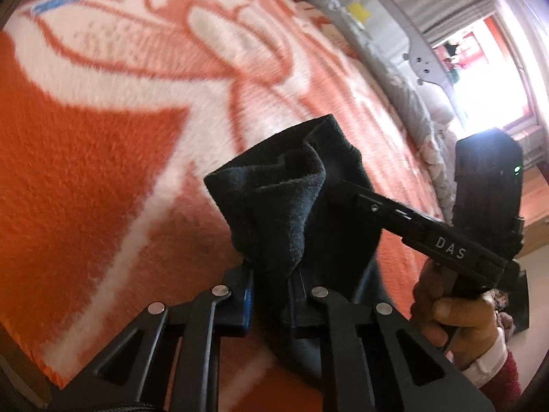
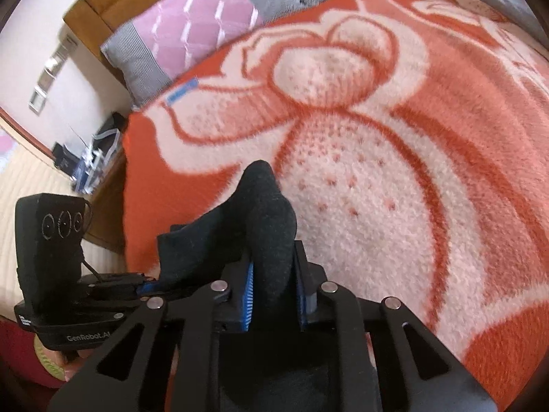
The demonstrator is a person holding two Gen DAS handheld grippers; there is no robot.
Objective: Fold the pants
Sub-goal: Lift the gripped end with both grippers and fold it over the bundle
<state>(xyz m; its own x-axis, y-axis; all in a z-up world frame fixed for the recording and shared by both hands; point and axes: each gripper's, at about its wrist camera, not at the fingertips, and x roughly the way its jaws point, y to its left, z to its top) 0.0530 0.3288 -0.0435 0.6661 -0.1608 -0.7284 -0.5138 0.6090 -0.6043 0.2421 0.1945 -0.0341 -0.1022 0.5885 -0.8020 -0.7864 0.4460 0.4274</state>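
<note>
I have the dark, almost black fleecy knit pants (image 1: pixel 291 202) lifted clear of the bed, gathered between my two tools, so that I can carry one end across and lay it over the rest. Below lies the orange-and-white flower-patterned fleece blanket (image 1: pixel 103 137) that covers the bed; it is the surface where I judge the fold will be set down.

My left gripper (image 1: pixel 271 295) has its fingers (image 1: pixel 245 304) drawn close together, clamped on a bunched edge of the cloth; a thick puff of fabric stands up above them, and more hangs down between the linkages. From the left wrist view my right gripper's black finger bar comes in from the right and bites the same bundle higher up, my hand on its handle below.

From the right wrist view, my right gripper (image 2: pixel 274 295) is likewise pinched on cloth: its blue-ribbed fingers (image 2: pixel 248 295) press a wad of the pants from both sides, with only the fabric's thickness between them. The left tool sits low at the left, touching the same piece.

The two grips are close together, so I judge I am holding one end, perhaps waist or cuffs; which, I cannot tell. The purple-and-grey quilted pillow (image 2: pixel 192 24) lies beyond the blanket, well apart.
</note>
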